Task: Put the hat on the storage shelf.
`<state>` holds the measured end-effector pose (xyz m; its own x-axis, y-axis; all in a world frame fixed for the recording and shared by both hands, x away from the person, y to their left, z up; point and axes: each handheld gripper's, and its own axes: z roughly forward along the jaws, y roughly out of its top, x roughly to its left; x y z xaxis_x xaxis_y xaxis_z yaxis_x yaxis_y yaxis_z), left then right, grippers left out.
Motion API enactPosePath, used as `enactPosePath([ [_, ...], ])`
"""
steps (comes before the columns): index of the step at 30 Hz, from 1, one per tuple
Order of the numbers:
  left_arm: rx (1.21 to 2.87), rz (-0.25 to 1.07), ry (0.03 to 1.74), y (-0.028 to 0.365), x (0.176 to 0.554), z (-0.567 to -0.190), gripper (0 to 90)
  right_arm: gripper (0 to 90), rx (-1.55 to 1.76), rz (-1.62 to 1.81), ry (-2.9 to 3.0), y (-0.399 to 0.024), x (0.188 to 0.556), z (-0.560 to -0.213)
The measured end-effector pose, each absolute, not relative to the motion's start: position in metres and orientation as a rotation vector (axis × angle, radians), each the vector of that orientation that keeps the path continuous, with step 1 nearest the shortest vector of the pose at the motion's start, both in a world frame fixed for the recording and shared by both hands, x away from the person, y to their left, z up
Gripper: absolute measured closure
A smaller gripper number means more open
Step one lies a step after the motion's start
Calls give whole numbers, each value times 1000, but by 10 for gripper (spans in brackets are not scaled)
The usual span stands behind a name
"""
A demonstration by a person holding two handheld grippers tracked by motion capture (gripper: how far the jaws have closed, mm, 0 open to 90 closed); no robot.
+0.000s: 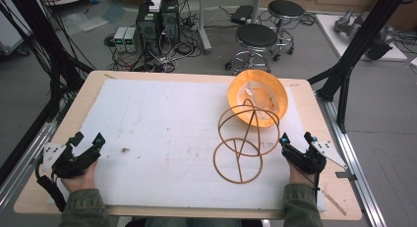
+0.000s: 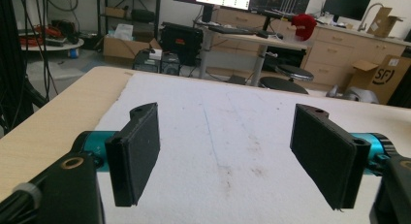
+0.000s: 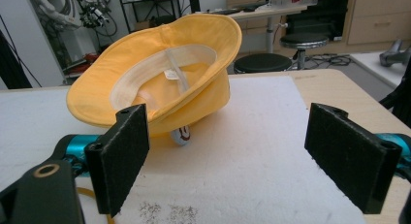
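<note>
A yellow bucket hat (image 1: 257,97) lies tilted, opening up, at the back right of the white mat (image 1: 162,133). In front of it stands a stand of thin tan hoops (image 1: 243,148), leaning against the hat. My right gripper (image 1: 296,138) rests near the mat's right edge, just right of the hoops, open and holding nothing. In the right gripper view the hat (image 3: 160,73) lies ahead, beyond the open right gripper (image 3: 232,156). My left gripper (image 1: 89,138) sits at the mat's front left, far from the hat. Its wide-open jaws show bare mat between them in the left gripper view (image 2: 228,151).
The mat covers a wooden table (image 1: 314,109) with bare edges on all sides. Black frame posts (image 1: 354,50) rise at the table's right and left. Behind the table stand two stools (image 1: 256,38), computer boxes (image 1: 157,20) and tangled cables on the floor.
</note>
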<state>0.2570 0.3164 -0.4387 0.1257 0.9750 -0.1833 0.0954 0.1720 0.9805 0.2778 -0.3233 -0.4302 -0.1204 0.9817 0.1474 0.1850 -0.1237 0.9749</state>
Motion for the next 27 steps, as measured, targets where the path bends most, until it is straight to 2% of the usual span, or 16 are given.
enactPosePath([
  [7, 1160, 982, 1251, 317, 256, -436, 265, 151, 1327, 1298, 1358, -320, 271, -428],
  [27, 1182, 977, 1240, 312, 254, -437, 265, 149, 1327, 1314, 1316, -322, 274, -427],
])
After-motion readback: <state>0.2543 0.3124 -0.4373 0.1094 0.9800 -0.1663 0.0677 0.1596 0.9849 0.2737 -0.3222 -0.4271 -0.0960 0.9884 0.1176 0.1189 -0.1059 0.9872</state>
